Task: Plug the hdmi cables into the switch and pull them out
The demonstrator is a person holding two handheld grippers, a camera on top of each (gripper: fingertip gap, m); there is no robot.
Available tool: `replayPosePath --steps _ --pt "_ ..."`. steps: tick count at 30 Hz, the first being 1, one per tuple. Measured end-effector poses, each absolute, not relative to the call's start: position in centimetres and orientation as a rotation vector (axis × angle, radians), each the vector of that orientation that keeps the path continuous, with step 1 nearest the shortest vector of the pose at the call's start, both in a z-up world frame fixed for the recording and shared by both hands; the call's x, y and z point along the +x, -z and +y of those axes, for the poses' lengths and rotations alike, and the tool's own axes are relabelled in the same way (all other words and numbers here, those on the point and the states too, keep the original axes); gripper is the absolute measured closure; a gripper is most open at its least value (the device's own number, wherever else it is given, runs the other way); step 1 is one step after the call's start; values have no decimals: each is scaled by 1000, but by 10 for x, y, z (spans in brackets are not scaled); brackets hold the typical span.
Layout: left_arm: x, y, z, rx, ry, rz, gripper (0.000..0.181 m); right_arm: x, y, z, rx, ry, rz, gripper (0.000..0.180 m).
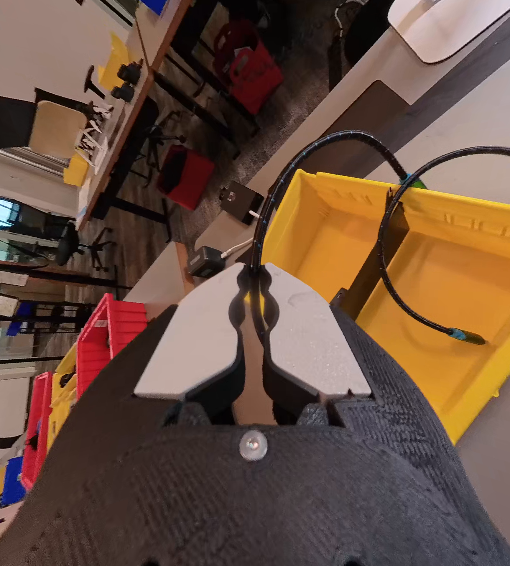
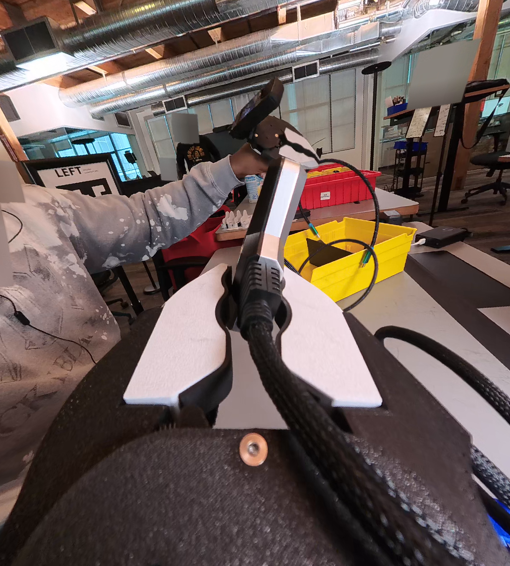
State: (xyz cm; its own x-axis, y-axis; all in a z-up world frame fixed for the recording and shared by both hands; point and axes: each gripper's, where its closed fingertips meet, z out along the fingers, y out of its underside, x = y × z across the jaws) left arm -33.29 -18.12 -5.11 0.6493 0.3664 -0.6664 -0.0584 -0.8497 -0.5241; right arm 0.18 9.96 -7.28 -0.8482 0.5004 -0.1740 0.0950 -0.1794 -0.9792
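1. Your left gripper (image 1: 255,271) is clenched on a thin braided HDMI cable (image 1: 281,180); the cable runs between the white fingers (image 1: 198,333) and is pinched at their tips.
2. From that pinch the cable arcs up and over toward the yellow bin (image 1: 449,395); a second braided cable (image 1: 384,245) loops down into the bin, its blue-and-black plug (image 1: 466,336) lying on the bin floor.
3. A black divider (image 1: 379,260) splits the bin into two compartments; the loose plug rests in the one on the right of the left wrist view.
4. Your right gripper (image 2: 255,284) is grasping the switch (image 2: 273,211), a black and silver block held tilted upward above the table (image 2: 431,361); the jaws close on its lower end, where a thick braided cable (image 2: 293,376) enters it.
5. In the right wrist view your left gripper (image 2: 296,147) is raised at the switch's upper end, with the thin cable hanging from it in a loop toward the yellow bin (image 2: 367,272).
6. Whether that cable's plug is seated in the switch, you cannot tell.
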Motion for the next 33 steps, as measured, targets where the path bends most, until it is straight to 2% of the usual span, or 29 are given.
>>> replayPosePath --steps 18,25,29,33 --pt "-307 -12 -190 -2120 -780 -360 173 2 72 101 -698 -2097 -1802 155" --pt "-263 -21 -174 -1994 -368 -367 174 4 68 105 -693 -2110 -1775 155" --pt "-212 7 -148 -1917 21 -386 173 5 63 111 -694 -2117 -1732 154" --pt "-166 77 -123 -1831 340 -496 173 6 57 117 -688 -2135 -1679 154"
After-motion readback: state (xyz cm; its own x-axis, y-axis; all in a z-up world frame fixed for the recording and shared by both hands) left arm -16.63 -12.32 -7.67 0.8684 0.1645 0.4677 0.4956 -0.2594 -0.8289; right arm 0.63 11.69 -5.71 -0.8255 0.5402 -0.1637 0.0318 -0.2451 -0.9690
